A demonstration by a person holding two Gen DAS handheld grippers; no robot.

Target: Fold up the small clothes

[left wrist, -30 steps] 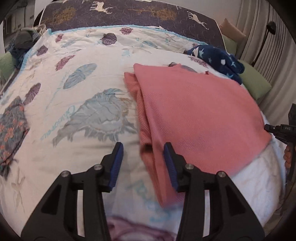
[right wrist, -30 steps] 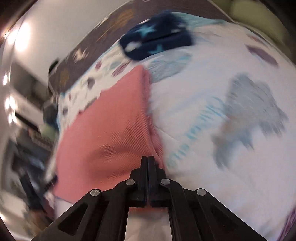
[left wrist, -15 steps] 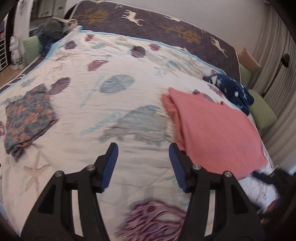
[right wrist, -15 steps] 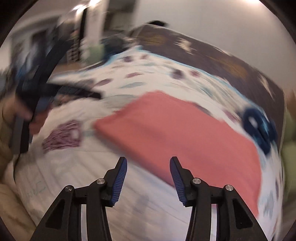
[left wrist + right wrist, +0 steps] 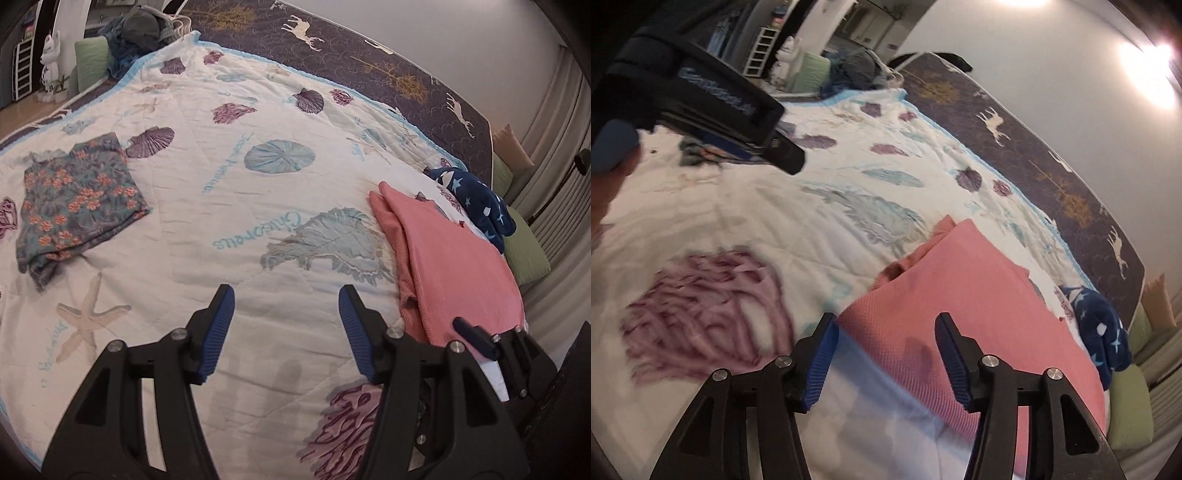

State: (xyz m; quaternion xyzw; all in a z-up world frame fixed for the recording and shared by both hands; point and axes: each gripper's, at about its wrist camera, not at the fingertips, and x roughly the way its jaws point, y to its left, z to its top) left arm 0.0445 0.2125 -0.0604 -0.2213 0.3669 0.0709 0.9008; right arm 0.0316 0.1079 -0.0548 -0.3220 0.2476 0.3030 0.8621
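On the bed's seashell quilt [image 5: 258,206] your folded pink garment [image 5: 454,258] lies near the right edge, a floral one [image 5: 77,199] far left, and your left tool [image 5: 286,321] and right tool [image 5: 884,354] both stand apart, holding nothing.

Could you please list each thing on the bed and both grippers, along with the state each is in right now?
Pink garment: folded flat, lying free.
Floral garment: folded, lying apart on the quilt.
Navy star garment: bunched up, unfolded.
Quilt: spread over the bed.
Left gripper: open, empty.
Right gripper: open, holding nothing, above the pink garment's edge.
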